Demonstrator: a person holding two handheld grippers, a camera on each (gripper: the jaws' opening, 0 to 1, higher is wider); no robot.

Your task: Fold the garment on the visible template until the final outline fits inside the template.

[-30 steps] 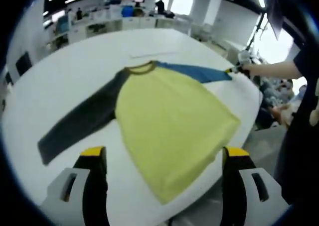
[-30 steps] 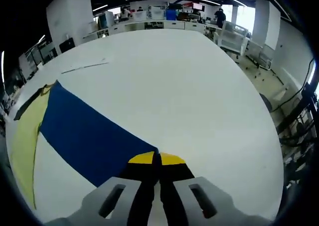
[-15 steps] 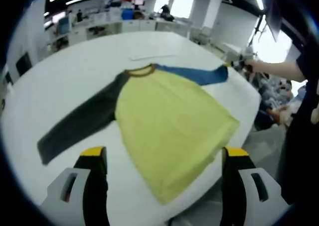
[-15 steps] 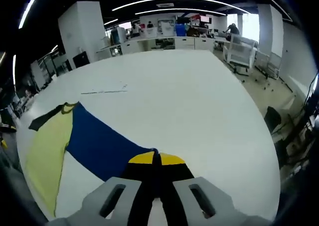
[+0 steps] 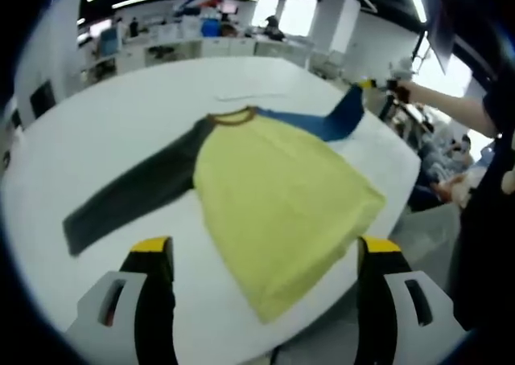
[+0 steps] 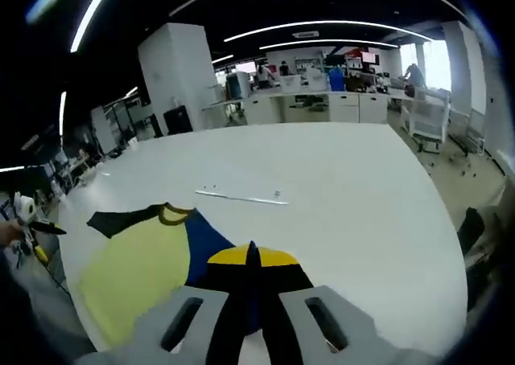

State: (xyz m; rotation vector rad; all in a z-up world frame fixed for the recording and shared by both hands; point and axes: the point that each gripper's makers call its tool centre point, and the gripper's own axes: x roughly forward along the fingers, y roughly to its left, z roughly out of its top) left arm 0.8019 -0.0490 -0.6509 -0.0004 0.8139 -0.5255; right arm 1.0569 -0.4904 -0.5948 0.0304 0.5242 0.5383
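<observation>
Claw work was split between the two hands. At the bottom of the left gripper view the left claw (image 5: pixel 265 256) stood wide open and empty, its yellow-tipped jaws far apart, hovering near the hem of the garment. In the lower middle of the right gripper view the right claw (image 6: pixel 251 256) had its jaws pressed together on the cuff of the blue sleeve (image 5: pixel 322 122), lifting that end off the surface.

Filling most of both views was the white counter (image 5: pixel 121 124). On it, in the centre of the left gripper view, lay the garment (image 5: pixel 273 196), a yellow shirt spread flat, with its dark sleeve (image 5: pixel 129 196) stretched toward the left of the frame. A thin pale strip (image 6: pixel 241 196) lay on the counter beyond the collar in the right gripper view; whether it marked the template I could not tell.

Judging by this, the first sleeve fold was in hand. The next move would call for carrying the blue sleeve across the yellow body and laying it flat without dragging the shirt.
</observation>
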